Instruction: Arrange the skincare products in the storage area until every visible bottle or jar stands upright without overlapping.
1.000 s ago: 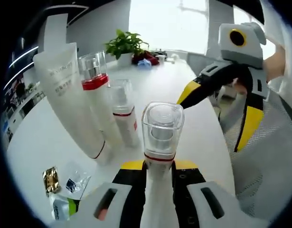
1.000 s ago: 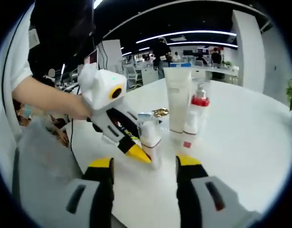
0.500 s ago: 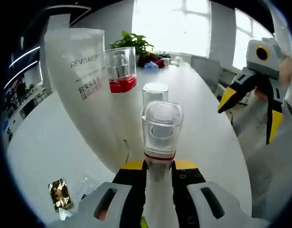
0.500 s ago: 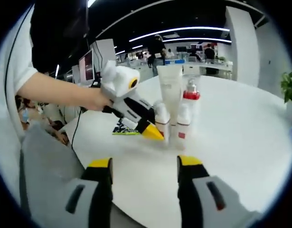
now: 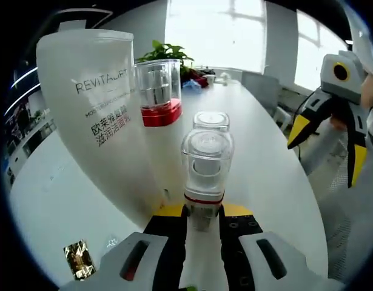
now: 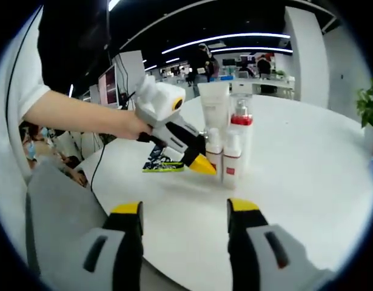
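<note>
Left gripper (image 5: 201, 212) clamps a small clear-capped bottle (image 5: 205, 173) upright between its jaws. Just beyond it stands a second small bottle (image 5: 211, 121); beside that rise a red-collared pump bottle (image 5: 157, 97) and a large white tube (image 5: 98, 115), on the white table (image 5: 265, 163). Right gripper (image 6: 183, 215) hangs apart with jaws spread, holding nothing, the bottle cluster well ahead of it. A gold sachet (image 5: 79, 259) lies near the left gripper's base.

A round white table (image 6: 307, 182) carries a tight cluster of upright skincare items: a tall white tube (image 6: 215, 112), a red-collared pump bottle (image 6: 242, 130) and two small white bottles (image 6: 231, 163). Flat sachets (image 6: 159, 165) lie beside them.
</note>
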`<state>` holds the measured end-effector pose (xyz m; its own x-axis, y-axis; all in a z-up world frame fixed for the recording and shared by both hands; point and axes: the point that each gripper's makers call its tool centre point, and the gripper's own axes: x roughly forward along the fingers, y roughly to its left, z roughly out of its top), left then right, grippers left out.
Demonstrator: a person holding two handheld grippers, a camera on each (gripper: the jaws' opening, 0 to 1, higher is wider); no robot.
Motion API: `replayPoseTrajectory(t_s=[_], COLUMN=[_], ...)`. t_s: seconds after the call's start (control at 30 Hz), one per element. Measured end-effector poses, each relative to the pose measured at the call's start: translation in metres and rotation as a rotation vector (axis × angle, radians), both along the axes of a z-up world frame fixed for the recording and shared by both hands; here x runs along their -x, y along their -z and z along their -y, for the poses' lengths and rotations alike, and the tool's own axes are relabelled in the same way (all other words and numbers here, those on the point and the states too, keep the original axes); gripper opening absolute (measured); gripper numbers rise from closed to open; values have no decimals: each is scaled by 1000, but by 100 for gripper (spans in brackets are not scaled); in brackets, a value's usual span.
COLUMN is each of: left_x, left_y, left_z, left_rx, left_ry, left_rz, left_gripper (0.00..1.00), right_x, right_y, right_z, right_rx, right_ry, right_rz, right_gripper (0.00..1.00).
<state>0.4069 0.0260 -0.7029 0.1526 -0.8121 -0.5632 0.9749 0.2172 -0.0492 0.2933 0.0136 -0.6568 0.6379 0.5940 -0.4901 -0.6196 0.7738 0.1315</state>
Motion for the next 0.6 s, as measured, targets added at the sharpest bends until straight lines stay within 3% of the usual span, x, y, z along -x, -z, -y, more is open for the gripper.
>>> replayPoseTrajectory(t_s=[0.6], left_x=[-2], left_y=[-1], left_z=[-3], left_rx=[-3], left_ry=[-39], left_rz=[-17], left_gripper=[19], right_x=[-1], right_y=[-2], right_z=[2], right_rx=[-8], right_ry=[6], right_rz=[-2], right_gripper=[58])
